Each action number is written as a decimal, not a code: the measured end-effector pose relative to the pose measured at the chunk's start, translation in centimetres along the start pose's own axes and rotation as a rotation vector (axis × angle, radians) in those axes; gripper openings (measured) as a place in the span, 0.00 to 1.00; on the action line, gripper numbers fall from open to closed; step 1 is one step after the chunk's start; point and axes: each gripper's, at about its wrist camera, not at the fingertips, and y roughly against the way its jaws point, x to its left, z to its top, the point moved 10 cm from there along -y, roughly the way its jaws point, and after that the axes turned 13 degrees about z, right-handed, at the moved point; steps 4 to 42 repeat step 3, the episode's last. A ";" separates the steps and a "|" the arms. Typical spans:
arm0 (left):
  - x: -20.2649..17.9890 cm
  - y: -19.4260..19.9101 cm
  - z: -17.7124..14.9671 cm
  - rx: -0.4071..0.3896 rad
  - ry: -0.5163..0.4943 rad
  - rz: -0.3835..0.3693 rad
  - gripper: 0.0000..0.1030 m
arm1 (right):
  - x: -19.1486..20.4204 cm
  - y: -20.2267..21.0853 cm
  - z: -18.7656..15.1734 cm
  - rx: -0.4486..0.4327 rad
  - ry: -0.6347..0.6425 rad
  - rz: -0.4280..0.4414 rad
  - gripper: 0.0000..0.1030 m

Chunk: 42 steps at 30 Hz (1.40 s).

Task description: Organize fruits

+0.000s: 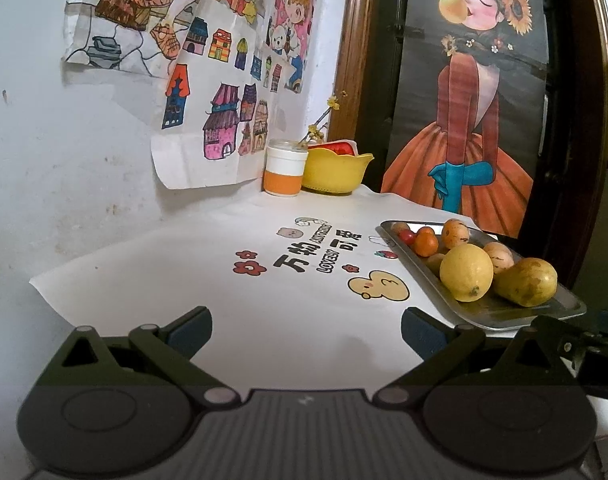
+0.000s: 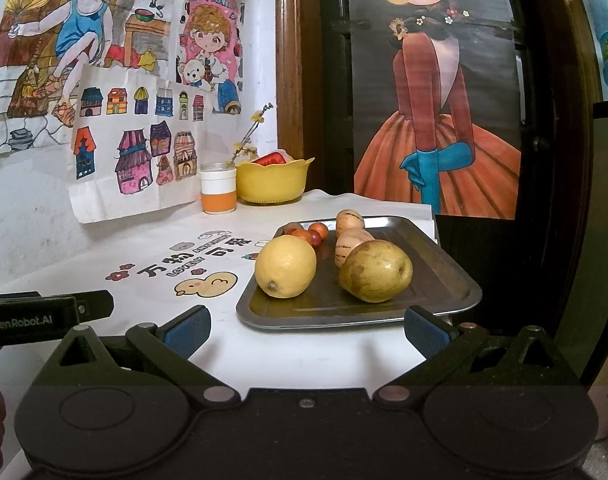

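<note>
A metal tray (image 2: 455,300) (image 1: 515,318) on the white table holds a yellow lemon (image 2: 286,266) (image 1: 466,272), a yellow-green pear (image 2: 375,271) (image 1: 525,281), striped pale fruits (image 2: 349,220) (image 1: 455,233) and small red and orange fruits (image 2: 309,235) (image 1: 425,243). A yellow bowl (image 2: 272,182) (image 1: 337,172) with a red thing inside stands at the back. My right gripper (image 2: 305,330) is open, just short of the tray's near edge. My left gripper (image 1: 305,332) is open over the printed cloth, left of the tray. Both hold nothing.
A white and orange cup (image 2: 218,191) (image 1: 284,174) with a flower sprig stands beside the bowl. Drawings hang on the wall (image 1: 64,160) at the left. A dark wooden frame with a poster (image 2: 435,120) rises behind the table. The left gripper's body (image 2: 44,312) shows in the right wrist view.
</note>
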 end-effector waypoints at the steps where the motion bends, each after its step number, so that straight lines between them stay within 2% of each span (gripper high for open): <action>1: 0.0 0.0 0.0 0.001 0.001 -0.001 1.00 | 0.0 0.0 0.0 0.000 0.000 0.000 0.99; 42: 0.0 -0.1 0.0 0.002 0.001 -0.002 1.00 | 0.0 0.0 0.0 0.001 -0.001 -0.001 0.99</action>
